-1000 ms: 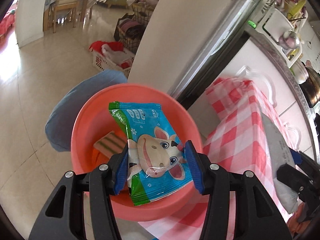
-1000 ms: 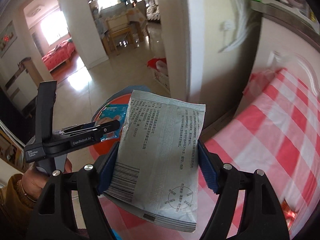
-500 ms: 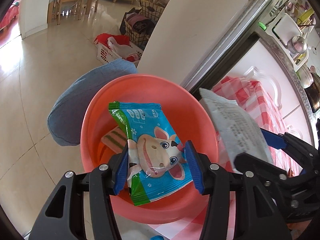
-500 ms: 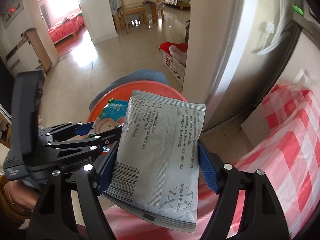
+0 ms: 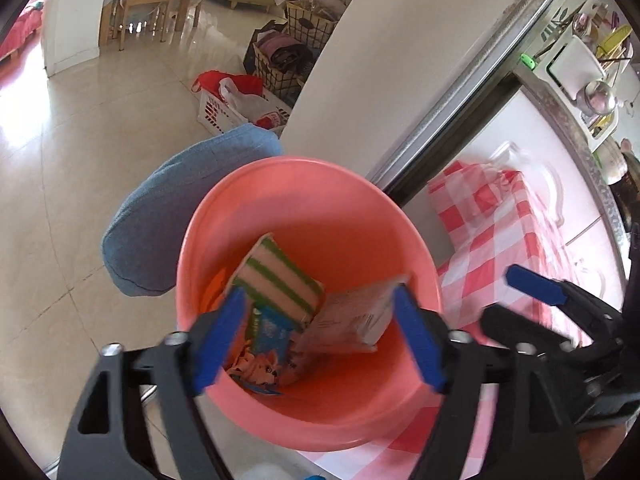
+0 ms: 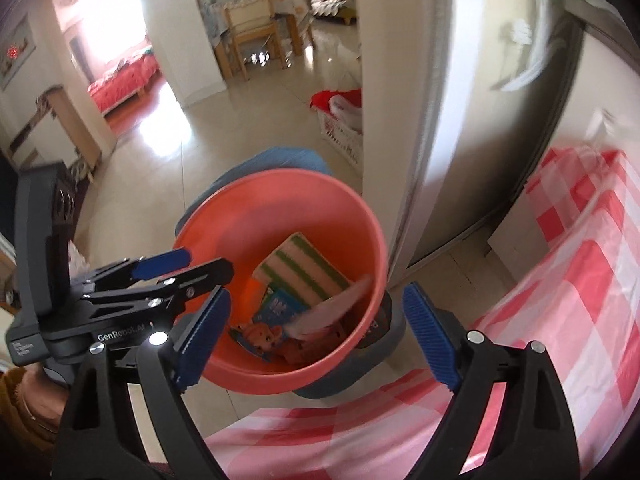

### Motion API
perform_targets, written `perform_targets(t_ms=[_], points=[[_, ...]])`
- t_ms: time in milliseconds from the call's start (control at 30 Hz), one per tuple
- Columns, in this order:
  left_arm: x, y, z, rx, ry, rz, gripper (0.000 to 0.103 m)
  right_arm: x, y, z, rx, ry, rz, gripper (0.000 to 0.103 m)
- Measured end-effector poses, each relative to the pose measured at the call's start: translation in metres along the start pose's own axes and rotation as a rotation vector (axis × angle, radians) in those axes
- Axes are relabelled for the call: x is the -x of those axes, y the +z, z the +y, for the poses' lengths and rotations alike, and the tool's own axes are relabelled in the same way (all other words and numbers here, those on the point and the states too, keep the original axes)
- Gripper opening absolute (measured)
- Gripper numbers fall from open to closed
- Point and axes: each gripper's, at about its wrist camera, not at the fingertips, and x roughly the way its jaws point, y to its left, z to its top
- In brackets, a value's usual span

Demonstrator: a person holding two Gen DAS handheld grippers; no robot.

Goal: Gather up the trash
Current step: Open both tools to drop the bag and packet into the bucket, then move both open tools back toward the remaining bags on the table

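Beside a checked tablecloth [image 5: 496, 240], one pink bucket [image 5: 304, 208] held three wrappers; left gripper [image 5: 320, 340] and right gripper [image 6: 316, 336] both gaped wide, empty.

Coral bin [image 5: 304, 184] holds striped sponge [image 5: 276, 276], blue cartoon wrapper [image 5: 268, 332], tilted grey packet [image 5: 348, 316].

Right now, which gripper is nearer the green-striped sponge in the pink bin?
Left, narrowly. The left gripper is open right above the green-striped sponge in the pink bin. The right gripper is open over the bin's near rim, slightly farther back.
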Motion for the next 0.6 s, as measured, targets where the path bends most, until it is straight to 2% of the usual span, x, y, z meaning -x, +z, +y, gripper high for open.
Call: perform_targets(t_ms=[100,167,267,600], points=[[0.001,-0.001,-0.002,0.007,0.0,0.003,0.084,0.015,-0.008,-0.016,-0.076,0.015,-0.043,0.089],[0.001,-0.001,-0.004,0.013,0.007,0.008,0.089,0.027,-0.014,-0.023,-0.111,0.015,-0.075,0.09],[0.0,-0.002,-0.009,0.008,-0.001,0.019,0.089,0.044,-0.024,-0.032,-0.146,0.015,-0.115,0.094],[0.008,-0.01,-0.045,-0.061,-0.039,0.042,0.089,0.085,-0.07,-0.053,-0.217,-0.057,-0.181,0.094]])
